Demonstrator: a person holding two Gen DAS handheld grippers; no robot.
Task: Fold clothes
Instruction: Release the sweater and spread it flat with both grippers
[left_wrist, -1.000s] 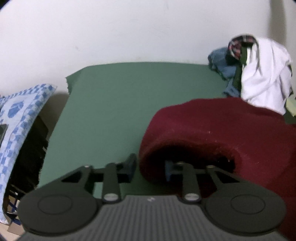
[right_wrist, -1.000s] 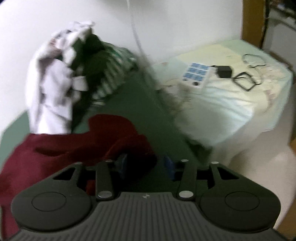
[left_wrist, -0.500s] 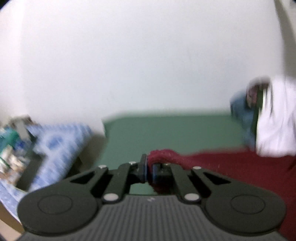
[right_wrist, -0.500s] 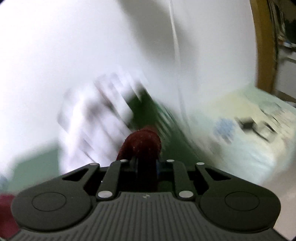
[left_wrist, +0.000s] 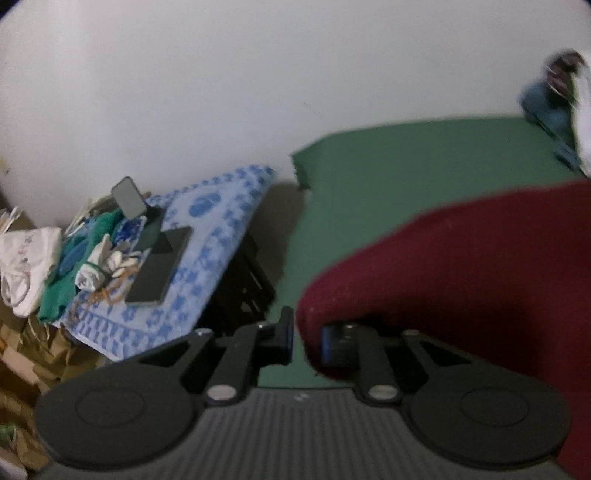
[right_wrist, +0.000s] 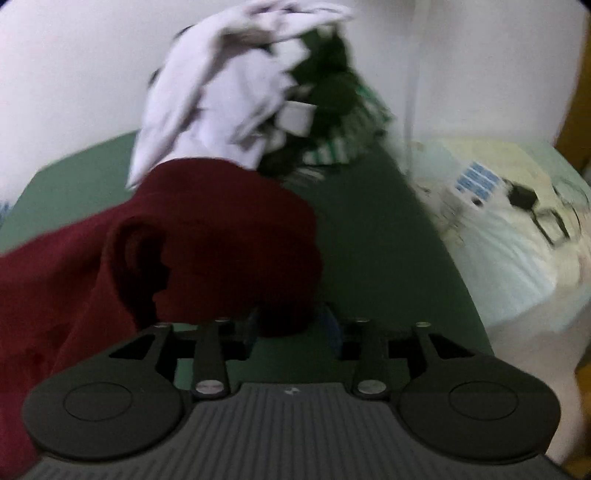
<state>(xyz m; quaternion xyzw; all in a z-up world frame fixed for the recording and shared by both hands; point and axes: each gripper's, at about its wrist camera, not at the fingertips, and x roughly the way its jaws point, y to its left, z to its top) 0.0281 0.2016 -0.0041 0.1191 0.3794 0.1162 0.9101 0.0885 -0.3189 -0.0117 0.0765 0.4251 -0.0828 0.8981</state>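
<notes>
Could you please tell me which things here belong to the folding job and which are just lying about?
Job:
- maroon garment
- pile of unfolded clothes
- green table cover
- left hand-held gripper
- right hand-held gripper

Lying about:
- phone
- blue patterned cloth
- charger

A blue patterned cloth (left_wrist: 221, 229) left of the green counter (left_wrist: 406, 166) carries a dark tablet (left_wrist: 159, 269) and phone (left_wrist: 129, 197). A white bed (right_wrist: 517, 236) holds a charger (right_wrist: 522, 195).
</notes>
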